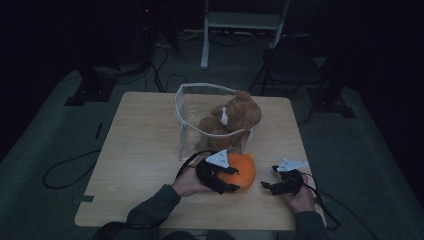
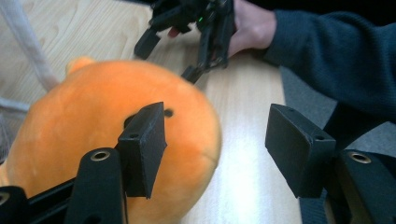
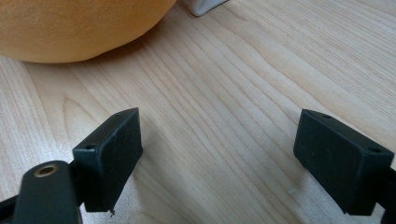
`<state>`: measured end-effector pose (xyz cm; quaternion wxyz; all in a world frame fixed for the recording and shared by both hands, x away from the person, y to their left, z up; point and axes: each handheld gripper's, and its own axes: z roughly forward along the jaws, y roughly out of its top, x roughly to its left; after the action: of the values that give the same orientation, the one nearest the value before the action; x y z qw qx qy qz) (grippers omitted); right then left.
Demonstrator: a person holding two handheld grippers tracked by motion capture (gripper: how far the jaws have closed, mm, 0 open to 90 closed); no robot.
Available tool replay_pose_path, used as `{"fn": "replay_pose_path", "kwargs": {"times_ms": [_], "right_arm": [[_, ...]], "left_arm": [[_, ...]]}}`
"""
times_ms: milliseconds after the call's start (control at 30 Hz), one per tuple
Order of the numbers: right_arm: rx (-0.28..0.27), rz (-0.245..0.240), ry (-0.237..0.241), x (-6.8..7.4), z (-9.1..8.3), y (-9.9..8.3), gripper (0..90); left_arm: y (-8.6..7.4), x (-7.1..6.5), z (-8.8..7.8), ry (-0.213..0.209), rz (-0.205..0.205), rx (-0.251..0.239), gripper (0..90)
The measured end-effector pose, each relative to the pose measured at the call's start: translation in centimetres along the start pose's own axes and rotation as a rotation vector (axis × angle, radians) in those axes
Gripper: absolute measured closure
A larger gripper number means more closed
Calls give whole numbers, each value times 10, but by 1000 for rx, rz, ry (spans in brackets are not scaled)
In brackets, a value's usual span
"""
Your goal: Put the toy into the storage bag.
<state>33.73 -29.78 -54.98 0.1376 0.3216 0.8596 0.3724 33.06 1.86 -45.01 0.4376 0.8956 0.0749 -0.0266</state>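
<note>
A round orange plush toy (image 1: 243, 170) lies on the wooden table (image 1: 140, 140), just in front of a clear plastic bag (image 1: 184, 107). A brown teddy bear (image 1: 235, 117) sits in that bag. My left gripper (image 1: 231, 179) is open at the plush's near left side. In the left gripper view the plush (image 2: 84, 116) bulges past the left jaw into the gap of the left gripper (image 2: 217, 149). My right gripper (image 1: 269, 179) rests open on the table to the right of the plush, apart from it. Bare wood lies between the jaws of the right gripper (image 3: 219, 158), with the plush (image 3: 70, 28) at the upper left.
The table's left half is bare wood. In the left gripper view a hand in a dark sleeve (image 2: 327, 51) holds the right gripper (image 2: 187, 51). On the dark floor beyond the table are a black chair (image 1: 295, 65), a grey frame (image 1: 242, 22), stands and cables (image 1: 65, 170).
</note>
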Motion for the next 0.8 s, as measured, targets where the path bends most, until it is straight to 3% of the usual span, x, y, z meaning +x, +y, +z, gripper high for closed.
{"fn": "replay_pose_path", "kwargs": {"times_ms": [133, 267, 733, 800], "right_arm": [[0, 0, 0, 0, 0, 0, 146], [1, -1, 0, 0, 0, 0, 146], [0, 1, 1, 0, 0, 0, 146], [0, -1, 1, 0, 0, 0, 146]], "left_arm": [[-1, 1, 2, 9, -1, 3, 383], [-2, 3, 2, 43, 0, 9, 381], [-8, 5, 6, 219, 11, 24, 162], [-11, 8, 11, 279, 14, 75, 110]]}}
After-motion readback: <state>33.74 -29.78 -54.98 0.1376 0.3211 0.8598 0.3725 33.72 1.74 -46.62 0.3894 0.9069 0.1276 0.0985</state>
